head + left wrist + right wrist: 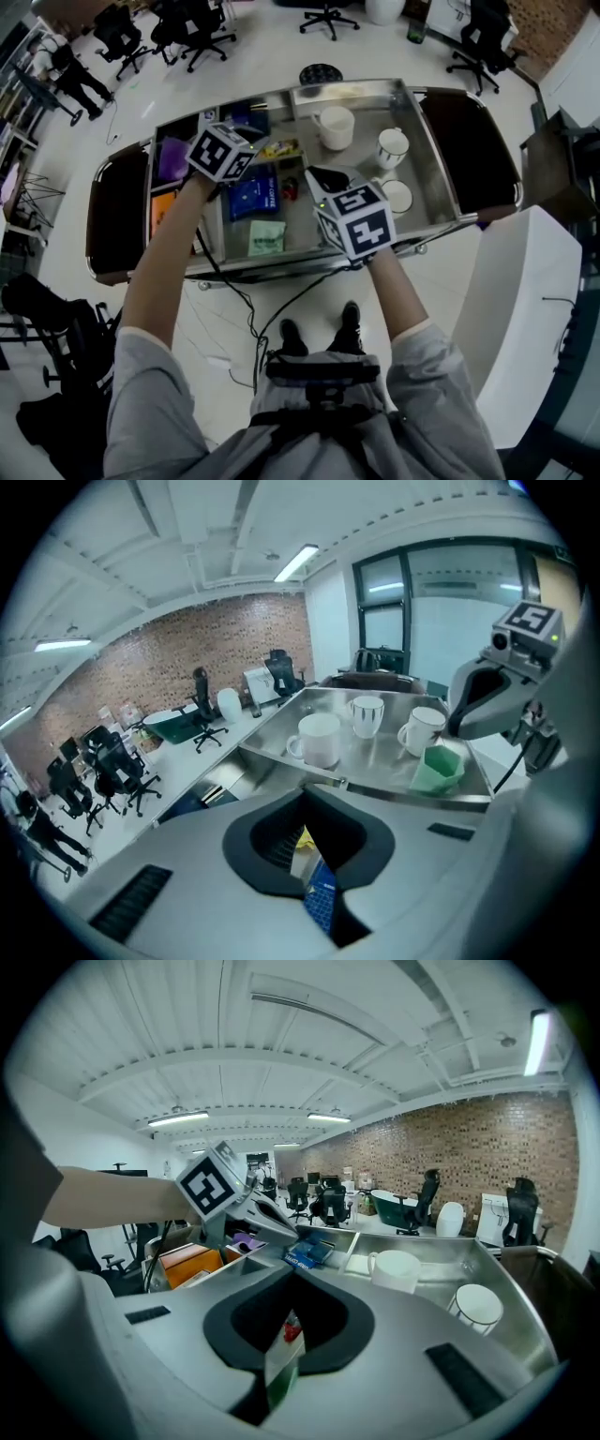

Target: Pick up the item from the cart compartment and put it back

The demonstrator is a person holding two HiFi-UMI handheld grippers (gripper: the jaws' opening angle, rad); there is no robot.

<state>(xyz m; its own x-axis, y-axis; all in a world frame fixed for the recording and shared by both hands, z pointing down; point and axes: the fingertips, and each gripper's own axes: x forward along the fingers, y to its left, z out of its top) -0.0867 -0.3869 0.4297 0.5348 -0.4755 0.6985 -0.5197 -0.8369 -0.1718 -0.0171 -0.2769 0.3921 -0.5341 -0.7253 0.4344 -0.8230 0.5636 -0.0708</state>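
Observation:
A blue coffee packet [253, 192] hangs over the steel cart's [309, 260] middle compartment, and my left gripper [242, 167] is shut on its edge. The right gripper view shows that packet [305, 1254] sticking out of the left gripper's [281, 1234] tip. In the left gripper view, blue packet [322, 899] fills the slit between the jaws. My right gripper [321, 178] hovers just right of it, shut with nothing held. Through its slit I see a red item and a green packet [267, 236], which lies flat on the cart floor [437, 771].
Three white mugs [336, 127] [392, 147] [396, 197] stand in the right compartment. Orange [164, 211] and purple [172, 157] items fill the left compartment, and a yellow packet [281, 147] lies at the back. A white counter [516, 309] stands to the right. Office chairs stand beyond the cart.

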